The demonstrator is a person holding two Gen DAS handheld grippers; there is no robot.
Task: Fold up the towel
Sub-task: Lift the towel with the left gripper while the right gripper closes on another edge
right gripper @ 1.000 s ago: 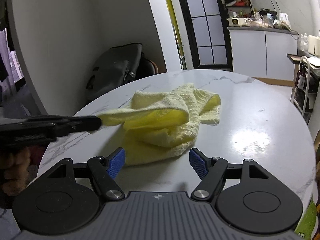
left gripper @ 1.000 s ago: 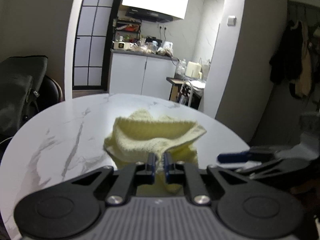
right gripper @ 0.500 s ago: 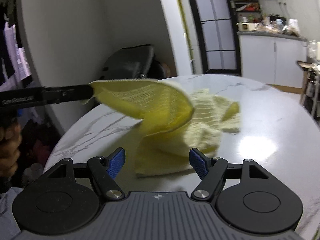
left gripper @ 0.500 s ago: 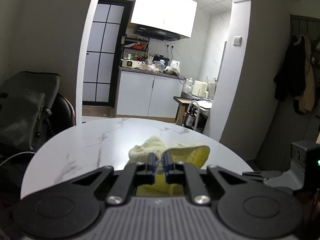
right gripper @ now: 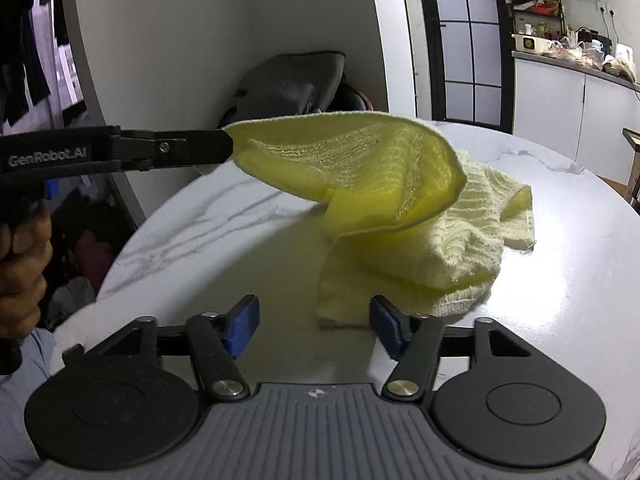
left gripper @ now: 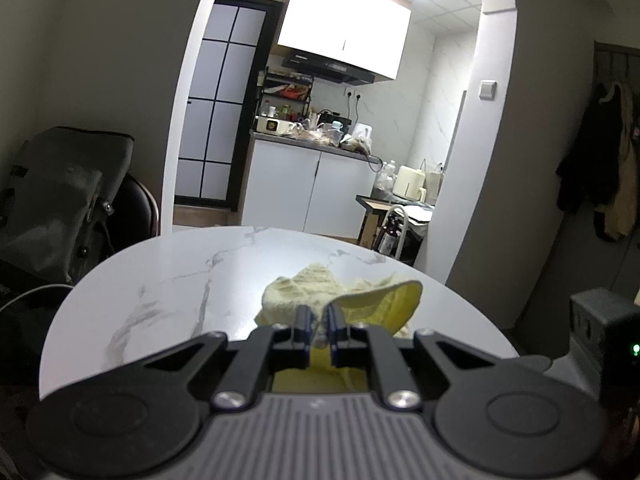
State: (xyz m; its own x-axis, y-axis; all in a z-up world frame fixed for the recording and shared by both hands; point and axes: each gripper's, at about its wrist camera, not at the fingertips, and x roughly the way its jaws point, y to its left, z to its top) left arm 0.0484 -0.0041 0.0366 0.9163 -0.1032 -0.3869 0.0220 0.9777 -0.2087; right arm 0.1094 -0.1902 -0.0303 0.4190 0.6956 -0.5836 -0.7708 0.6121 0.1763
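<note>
On marble table point(right gripper: 224, 216), left tongs point(left gripper: 319, 322) pinch towel point(right gripper: 400, 184) corner aloft; right tongs point(right gripper: 314, 320) wide open, empty.

Right wrist view: towel point(right gripper: 420, 216) lies on table point(right gripper: 580, 280), centre to right of frame. One corner is raised off the surface toward centre left, pinched in left gripper point(right gripper: 224, 145), which enters from the left edge. Right gripper point(right gripper: 314, 326) at bottom centre, fingers spread, the towel's near edge between them. Bag point(right gripper: 292, 80) behind table, upper centre.
</note>
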